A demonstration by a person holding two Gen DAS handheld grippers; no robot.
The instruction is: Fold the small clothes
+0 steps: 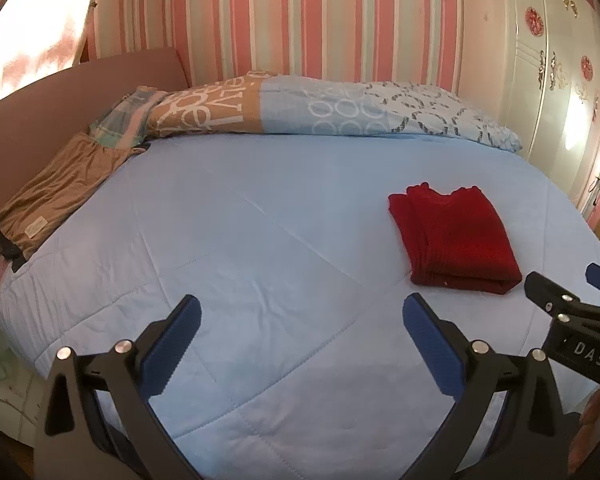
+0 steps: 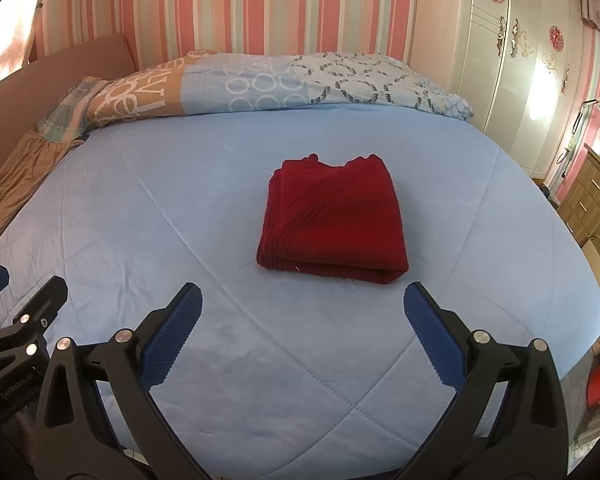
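One red garment, a ribbed knit, lies folded into a neat rectangle on the pale blue quilted bed cover. In the right wrist view it sits at the centre of the frame, just beyond the claw tips; in the left wrist view it lies at the right of the frame.

Two claws are in sight, both empty. The left claw fills the bottom of its own view with its two blue-padded fingers spread wide over bare quilt, gripping nothing. The right claw stands the same way in its own view, its two blue pads well apart, the near folded edge of the red garment just beyond them and not touched. Each claw also shows in the other's picture: the right at the right edge of the left wrist view, the left at the lower left edge of the right wrist view.

One long patterned pillow in tan, blue and white runs across the head of the bed, upper centre. One brown garment lies at the left edge of the bed. Behind is a wall of pink and white stripes, and one white wardrobe with gold ornaments stands at the upper right.
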